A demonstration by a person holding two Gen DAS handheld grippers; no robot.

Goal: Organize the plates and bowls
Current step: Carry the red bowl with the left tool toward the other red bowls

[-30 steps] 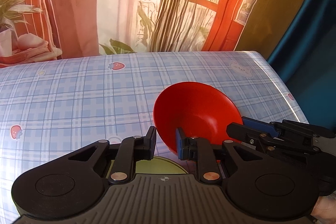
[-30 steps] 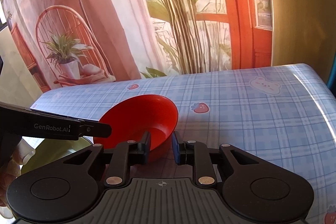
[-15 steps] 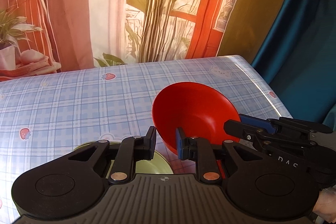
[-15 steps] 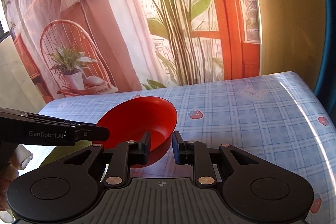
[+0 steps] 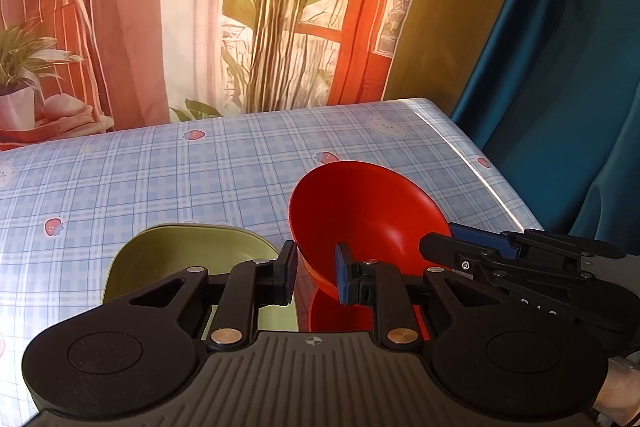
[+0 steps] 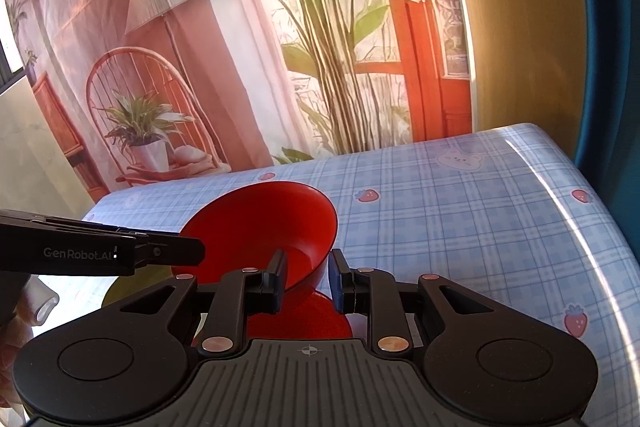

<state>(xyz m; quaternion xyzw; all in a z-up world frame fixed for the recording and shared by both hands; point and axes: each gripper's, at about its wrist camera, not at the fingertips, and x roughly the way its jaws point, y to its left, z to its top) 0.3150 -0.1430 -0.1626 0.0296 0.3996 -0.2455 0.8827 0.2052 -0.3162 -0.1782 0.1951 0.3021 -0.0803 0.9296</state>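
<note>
A red bowl (image 5: 366,215) is held tilted above the table, gripped at its rim from both sides. My left gripper (image 5: 316,277) is shut on the bowl's near-left rim. My right gripper (image 6: 307,281) is shut on the bowl (image 6: 260,227) at its right rim and shows in the left wrist view (image 5: 472,247) at right. A green bowl (image 5: 188,255) sits on the table below and left of the red one. A second red dish (image 6: 300,319) lies under the held bowl; most of it is hidden by the gripper.
The table (image 5: 160,179) has a blue plaid cloth with strawberry and bear prints. Its right edge (image 5: 492,179) drops off beside a blue curtain (image 5: 568,87). A printed backdrop (image 5: 200,7) hangs behind the far edge.
Both grippers have risen with the red bowl. More of the green bowl shows below, and the far table edge sits lower in view.
</note>
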